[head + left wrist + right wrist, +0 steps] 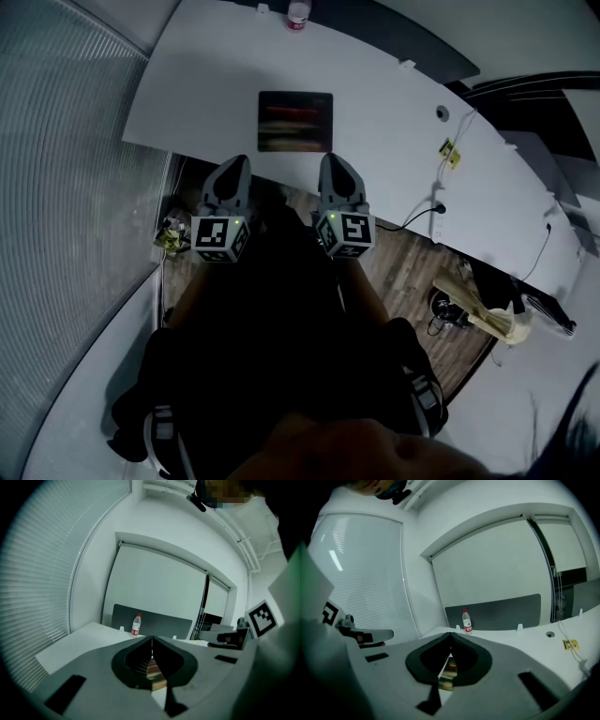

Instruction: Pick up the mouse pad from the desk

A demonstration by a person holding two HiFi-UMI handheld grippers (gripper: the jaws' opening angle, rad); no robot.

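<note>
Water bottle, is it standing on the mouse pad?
No, the water bottle stands at the far edge of the desk, well apart from the mouse pad.

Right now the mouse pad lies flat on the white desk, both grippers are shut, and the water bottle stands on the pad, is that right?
Not quite: the head view shows the water bottle standing on the bare desk at its far edge, apart from the mouse pad. The pad does lie flat, and the left gripper and right gripper are both shut.
</note>
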